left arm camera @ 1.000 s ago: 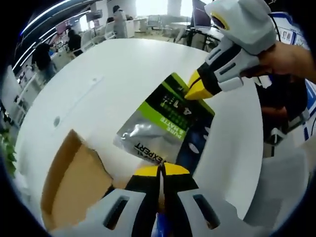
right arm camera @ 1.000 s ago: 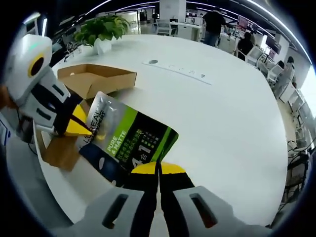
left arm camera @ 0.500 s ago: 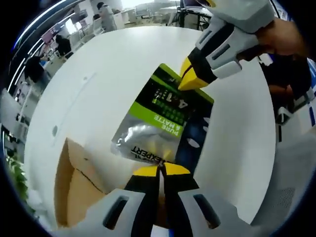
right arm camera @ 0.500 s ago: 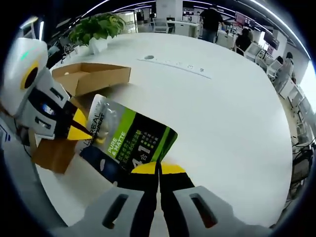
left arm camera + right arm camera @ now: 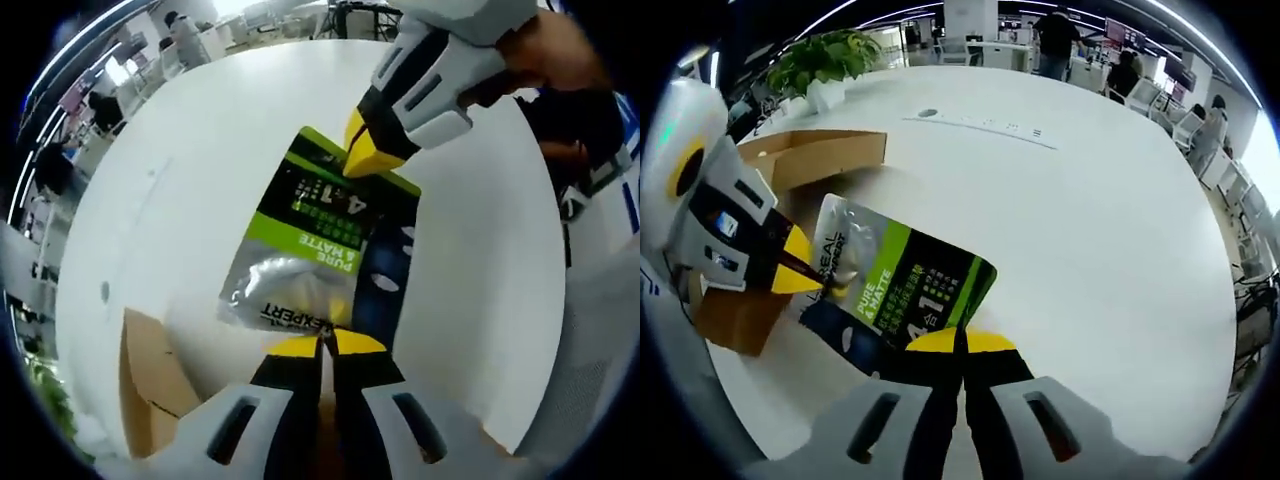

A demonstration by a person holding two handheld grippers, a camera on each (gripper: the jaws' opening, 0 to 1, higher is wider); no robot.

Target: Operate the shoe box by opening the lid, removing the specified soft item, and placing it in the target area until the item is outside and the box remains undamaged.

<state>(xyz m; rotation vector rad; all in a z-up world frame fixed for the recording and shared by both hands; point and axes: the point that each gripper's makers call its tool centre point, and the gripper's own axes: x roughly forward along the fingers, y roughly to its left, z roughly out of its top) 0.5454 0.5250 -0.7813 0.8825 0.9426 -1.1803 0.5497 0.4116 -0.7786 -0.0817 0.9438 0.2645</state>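
A flat soft pouch (image 5: 320, 245), silver, green and dark blue with printed lettering, hangs stretched between both grippers above the white table (image 5: 200, 150). My left gripper (image 5: 322, 344) is shut on its silver end; in the right gripper view that gripper (image 5: 792, 270) comes in from the left. My right gripper (image 5: 960, 340) is shut on the pouch's (image 5: 895, 285) dark green end, and appears at the top of the left gripper view (image 5: 365, 160). The open brown cardboard shoe box (image 5: 805, 160) lies on the table behind the pouch, also at lower left (image 5: 145, 390).
A potted green plant (image 5: 825, 60) stands at the table's far edge. A long flat strip (image 5: 985, 125) is set into the tabletop. People and desks fill the office behind. A person's hand (image 5: 545, 55) holds the right gripper.
Both views have shifted as the hands moved. The pouch stays held taut between the two shut grippers, now a little further from the box, which slid toward the left gripper view's lower edge.
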